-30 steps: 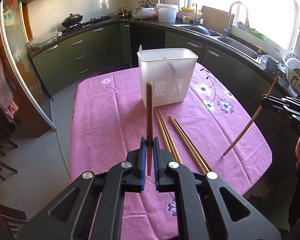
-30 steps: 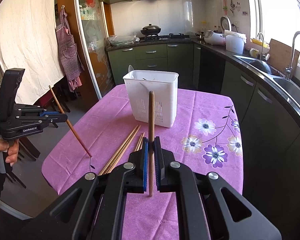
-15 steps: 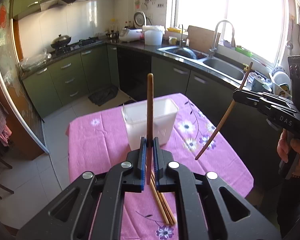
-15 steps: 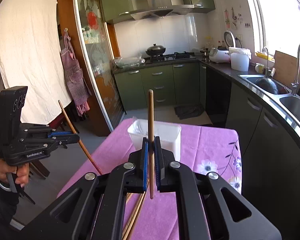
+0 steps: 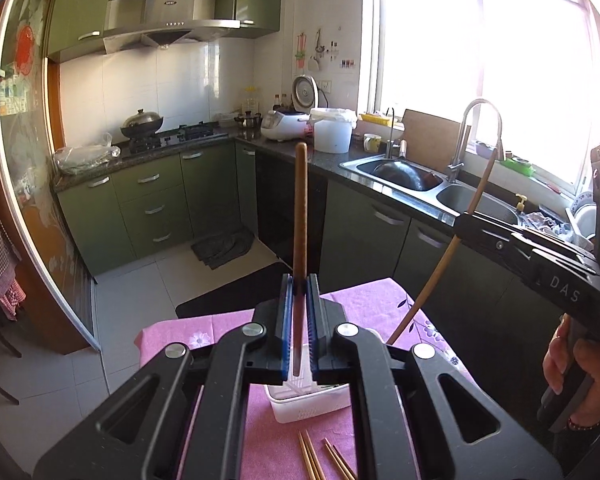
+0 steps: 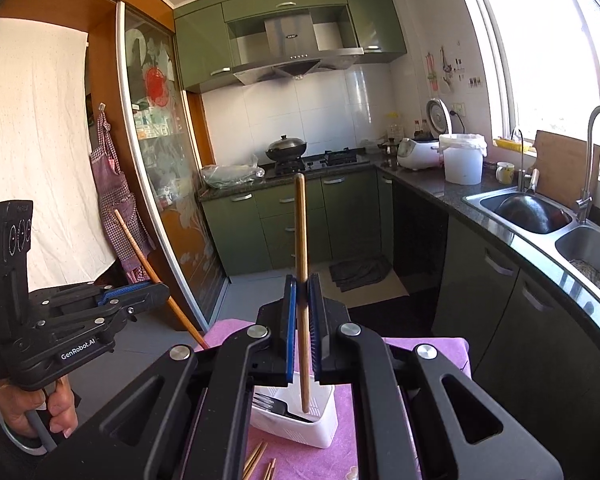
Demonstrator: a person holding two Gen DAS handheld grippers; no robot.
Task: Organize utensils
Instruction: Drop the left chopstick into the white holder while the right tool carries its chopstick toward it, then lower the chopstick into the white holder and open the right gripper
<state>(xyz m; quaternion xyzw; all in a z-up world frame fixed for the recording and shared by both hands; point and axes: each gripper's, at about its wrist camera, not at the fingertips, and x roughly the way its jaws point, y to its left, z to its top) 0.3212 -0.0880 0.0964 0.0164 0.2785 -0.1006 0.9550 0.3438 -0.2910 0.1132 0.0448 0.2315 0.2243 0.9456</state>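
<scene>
Wooden chopstick (image 5: 300, 216) stands pinched in the left gripper (image 5: 299, 300) above the white holder (image 5: 300, 404); right gripper (image 6: 302, 300) pinches another chopstick (image 6: 301, 240). Labels: "DAS", "GenRobot.AI".

A home kitchen is shown by green cabinets (image 6: 288, 216), a steel range hood (image 5: 166, 26) over a gas hob (image 6: 324, 160) bearing a lidded wok (image 6: 286, 148), a double steel sink (image 5: 416, 178) with a faucet (image 5: 466, 136) under a bright window (image 5: 480, 64), and a rice cooker (image 6: 420, 152) on the dark counter.
</scene>
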